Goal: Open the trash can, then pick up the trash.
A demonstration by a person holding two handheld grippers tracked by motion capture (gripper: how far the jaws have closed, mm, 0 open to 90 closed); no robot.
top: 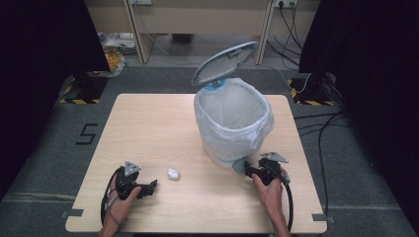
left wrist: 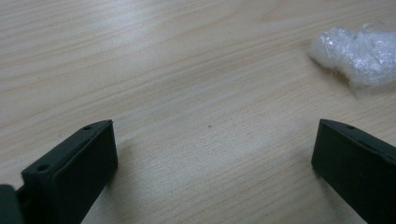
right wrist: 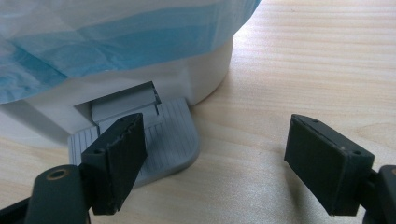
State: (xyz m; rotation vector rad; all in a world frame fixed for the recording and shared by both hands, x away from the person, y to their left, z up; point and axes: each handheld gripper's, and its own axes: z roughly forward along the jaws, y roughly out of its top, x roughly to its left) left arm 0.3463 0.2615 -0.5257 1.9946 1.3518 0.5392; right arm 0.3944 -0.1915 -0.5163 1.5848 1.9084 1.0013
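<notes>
A white pedal bin (top: 232,136) lined with a white bag stands on the right half of the wooden table (top: 148,123), its grey lid (top: 225,61) raised. A small crumpled white wad (top: 173,174) lies near the front middle. My left gripper (top: 154,186) is open, low over the table just left of the wad (left wrist: 357,51), which sits beyond its right jaw. My right gripper (top: 245,169) is open at the bin's foot. Its left jaw rests on the grey ribbed pedal (right wrist: 170,140) under the bin's base (right wrist: 205,79); its right jaw is over bare wood.
Cables (top: 321,133) run over the grey floor to the right of the table. A stand base (top: 81,89) sits at the far left and another (top: 311,89) at the far right. Wooden furniture legs (top: 138,34) stand behind.
</notes>
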